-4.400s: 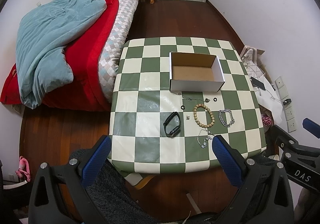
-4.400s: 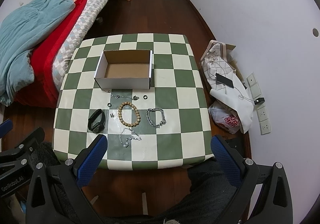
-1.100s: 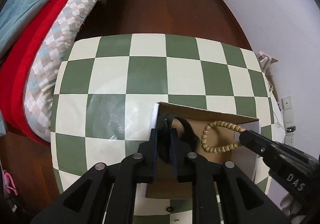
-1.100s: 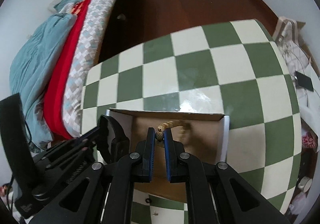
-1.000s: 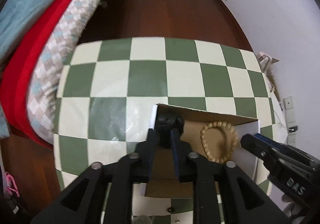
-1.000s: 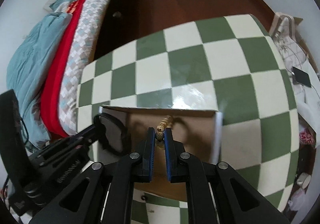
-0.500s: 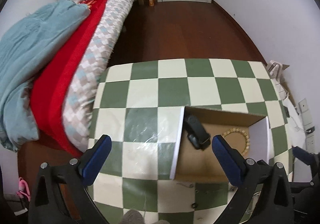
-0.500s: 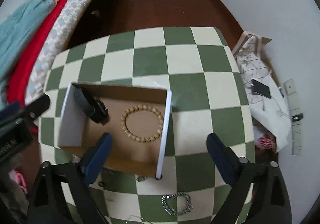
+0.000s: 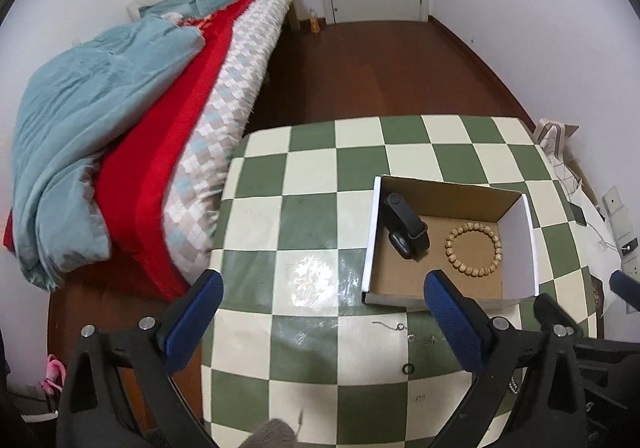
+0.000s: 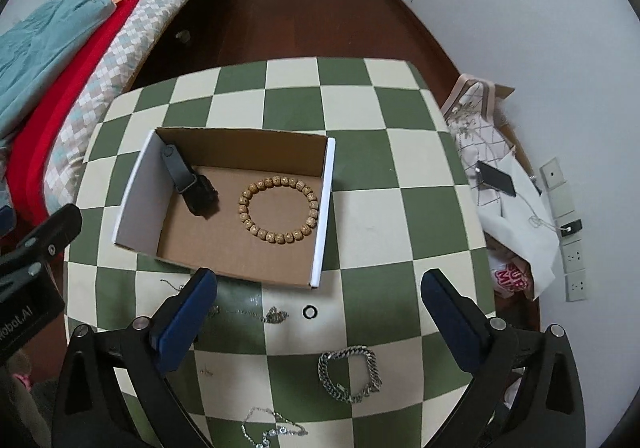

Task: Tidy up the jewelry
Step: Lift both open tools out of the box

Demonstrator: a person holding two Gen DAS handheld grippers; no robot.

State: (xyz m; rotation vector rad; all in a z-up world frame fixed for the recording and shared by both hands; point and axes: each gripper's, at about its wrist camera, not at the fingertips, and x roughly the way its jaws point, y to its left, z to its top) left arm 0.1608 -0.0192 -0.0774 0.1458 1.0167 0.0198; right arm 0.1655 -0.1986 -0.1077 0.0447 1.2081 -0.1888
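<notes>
Both grippers [image 9: 320,312] [image 10: 318,310], now wide and empty, have backed off the box [image 10: 324,208] — only the right view shows the silver chain bracelet [image 10: 349,373].

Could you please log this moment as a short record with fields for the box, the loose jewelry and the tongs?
box: open cardboard box on the checked table
inside box: black wristband by the left wall; bead bracelet lying flat, apart from it
loose on table: chain bracelet, small black ring, thin necklace, second silver chain at the near edge
left tongs: open, empty
right tongs: open, empty
</notes>
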